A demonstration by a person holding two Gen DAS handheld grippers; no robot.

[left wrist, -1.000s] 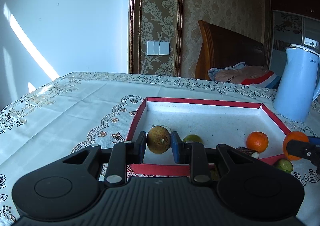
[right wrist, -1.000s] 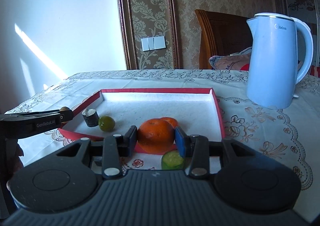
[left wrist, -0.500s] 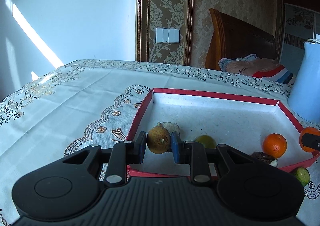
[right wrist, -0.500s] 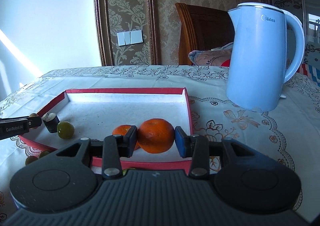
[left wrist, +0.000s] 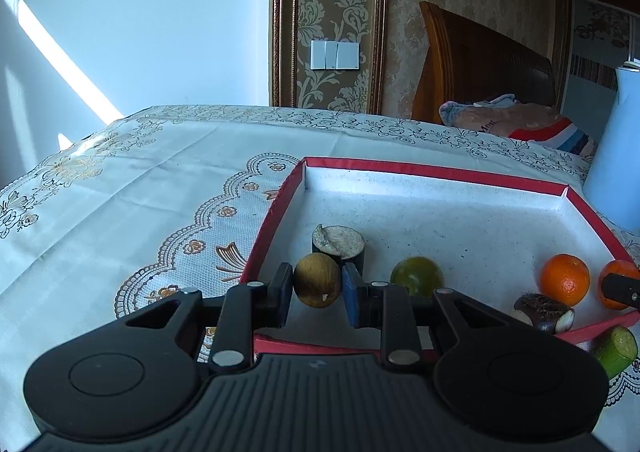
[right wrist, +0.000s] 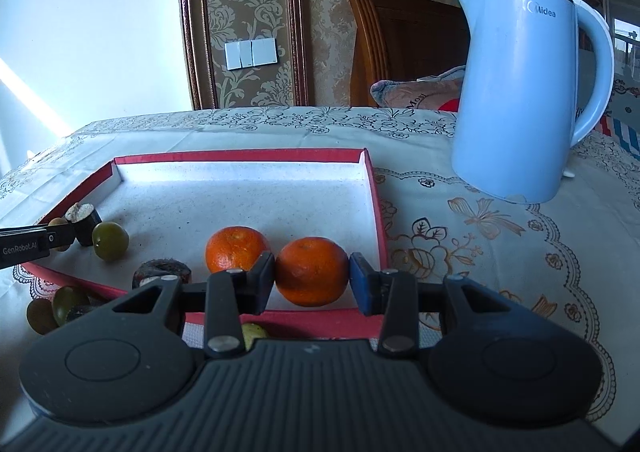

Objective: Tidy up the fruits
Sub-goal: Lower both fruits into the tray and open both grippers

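Left tongs (left wrist: pixel 317 288): level, pads closed on a brown fruit (left wrist: pixel 317 286).
Right tongs (right wrist: pixel 312 277): level, pads gripping an orange (right wrist: pixel 311 271).

Glossy plastic kettle (right wrist: pixel 516 92), embroidered tablecloth (left wrist: pixel 132 180)

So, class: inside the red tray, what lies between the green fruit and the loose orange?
Only bare white tray floor, per the right wrist view.

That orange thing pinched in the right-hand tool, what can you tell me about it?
It is a mandarin orange, round and slightly flattened, with bright, finely dimpled peel and no stem or leaf showing. The right gripper holds it between its two fingers, one on each side. It sits over the near right corner of the red-rimmed tray, whether resting on the white floor or just above it is unclear. A second mandarin lies close to its left, inside the tray.
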